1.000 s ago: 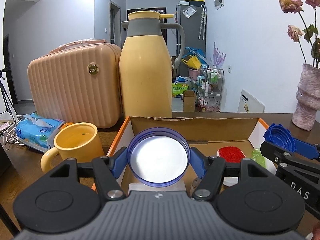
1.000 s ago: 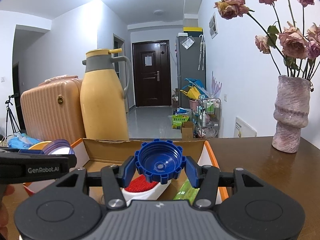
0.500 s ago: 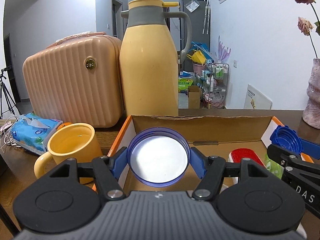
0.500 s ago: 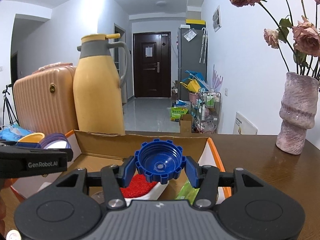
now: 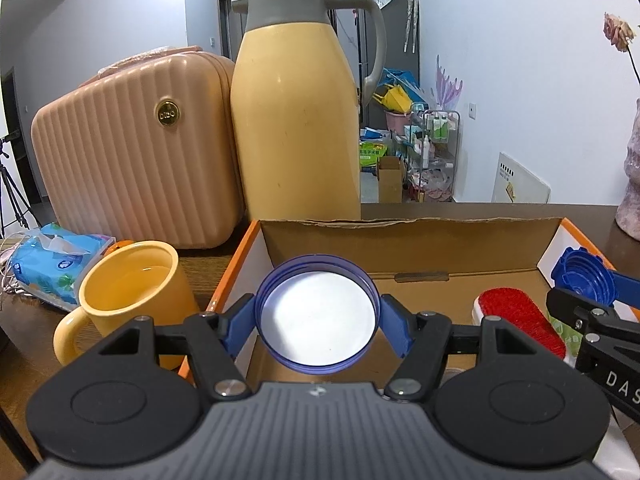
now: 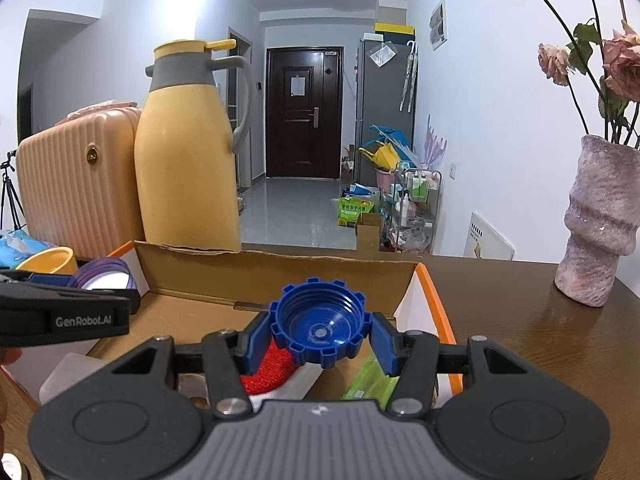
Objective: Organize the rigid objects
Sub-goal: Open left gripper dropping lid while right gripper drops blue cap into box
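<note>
My left gripper (image 5: pixel 317 322) is shut on a purple lid with a white inside (image 5: pixel 317 316), held over the left part of an open cardboard box (image 5: pixel 400 240). My right gripper (image 6: pixel 319 338) is shut on a blue notched screw cap (image 6: pixel 319 326), held over the right part of the same box (image 6: pixel 280 276). Inside the box lie a red-bristled brush (image 5: pixel 516 320) and a green packet (image 6: pixel 370 378). Each gripper shows in the other's view: the right gripper (image 5: pixel 588 292) at the right edge, the left gripper (image 6: pixel 92 284) at the left edge.
A yellow mug (image 5: pixel 128 300) stands left of the box, with a blue tissue pack (image 5: pixel 52 264) beyond it. Behind the box stand a tall yellow thermos jug (image 5: pixel 296 120) and a peach ribbed case (image 5: pixel 132 152). A pink vase with dried roses (image 6: pixel 596 224) stands on the brown table at the right.
Both grippers have moved forward and slightly down over the box, each holding its lid; the jug and case look larger and nearer. Neither grip has changed.
</note>
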A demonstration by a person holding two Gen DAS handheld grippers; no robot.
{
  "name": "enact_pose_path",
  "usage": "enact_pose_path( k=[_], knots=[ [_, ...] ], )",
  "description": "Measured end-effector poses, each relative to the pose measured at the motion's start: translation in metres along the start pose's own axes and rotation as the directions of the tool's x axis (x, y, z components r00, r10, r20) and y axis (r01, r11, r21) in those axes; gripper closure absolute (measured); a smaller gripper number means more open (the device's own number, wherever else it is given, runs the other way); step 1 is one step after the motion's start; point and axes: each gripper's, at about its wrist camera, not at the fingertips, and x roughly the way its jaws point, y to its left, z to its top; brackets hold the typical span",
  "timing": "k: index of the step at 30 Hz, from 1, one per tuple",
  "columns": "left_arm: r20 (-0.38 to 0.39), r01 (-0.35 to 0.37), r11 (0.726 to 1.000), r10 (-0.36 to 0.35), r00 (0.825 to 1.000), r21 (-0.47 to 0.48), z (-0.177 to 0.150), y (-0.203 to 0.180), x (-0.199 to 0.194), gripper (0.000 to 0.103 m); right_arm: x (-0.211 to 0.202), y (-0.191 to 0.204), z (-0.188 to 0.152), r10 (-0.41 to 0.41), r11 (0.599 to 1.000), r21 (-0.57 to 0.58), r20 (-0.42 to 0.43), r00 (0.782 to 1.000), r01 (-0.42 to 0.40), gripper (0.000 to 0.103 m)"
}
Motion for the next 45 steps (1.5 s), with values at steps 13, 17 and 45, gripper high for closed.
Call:
enact_pose_path(
  k=[13, 17, 45],
  knots=[
    [0.020, -0.001, 1.000, 0.001, 1.000, -0.001, -0.001, 0.000, -0.004, 0.007, 0.005, -0.004, 0.001, -0.006, 1.000, 0.017, -0.032, 0.999, 0.007, 0.024],
    [0.018, -0.018, 1.000, 0.018, 1.000, -0.026, -0.001, 0.004, -0.002, 0.000, 0.004, -0.006, 0.000, -0.039, 0.999, 0.016, -0.017, 0.999, 0.039, 0.009],
    [0.049, -0.017, 0.999, 0.019, 0.999, -0.047, 0.001, 0.010, -0.025, 0.000, -0.024, -0.001, 0.003, -0.084, 0.996, -0.010, 0.038, 0.996, 0.084, 0.001]
  ],
)
